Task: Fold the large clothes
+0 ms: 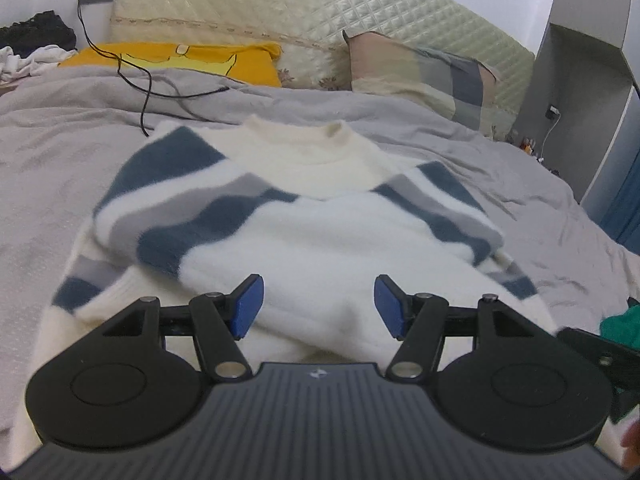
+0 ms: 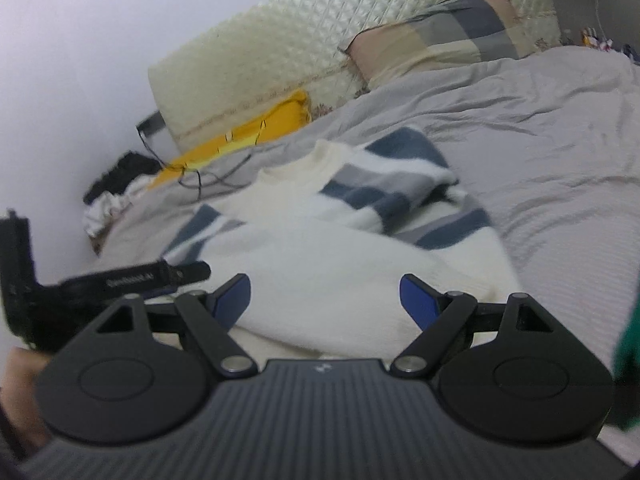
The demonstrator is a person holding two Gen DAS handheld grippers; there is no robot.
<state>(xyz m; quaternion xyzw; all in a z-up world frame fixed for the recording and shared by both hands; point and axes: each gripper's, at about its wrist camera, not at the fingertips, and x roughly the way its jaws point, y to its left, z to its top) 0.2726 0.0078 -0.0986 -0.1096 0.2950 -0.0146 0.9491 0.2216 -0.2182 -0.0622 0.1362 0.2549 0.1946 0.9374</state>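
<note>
The bed [image 1: 48,152], under a grey cover, carries everything here. Against its far end leans a quilted cream mattress [image 1: 304,4], with a checked pillow [image 1: 424,76] propped at its foot on the right and a yellow cloth [image 1: 176,58] lying flat at its foot on the left. A black cable [image 1: 148,92] runs down from the wall across the yellow cloth onto the cover. At the far left edge sit a dark heap [image 1: 36,32] and a white crumpled cloth [image 1: 24,62].

The sweater [image 1: 320,236], white with blue and grey stripes, lies in the middle of the bed, collar toward the mattress. Both striped sleeves are folded in across the chest, and its white hem lies nearest the cameras, bunched a little.

The left gripper [image 1: 319,306] points slightly downward over the hem. Its jaws stand apart with nothing pinched; the blue pads [image 1: 249,306] are clear of the knit, which shows between and beyond them.

The right gripper [image 2: 325,300] is rolled, so the bed tilts in its view. It too is released, jaws wide, above the right part of the hem, gripping nothing. The left gripper's black body shows at the left of that view, just beside it. A scrap of green cloth [image 1: 624,326] shows at the right edge of both views.
</note>
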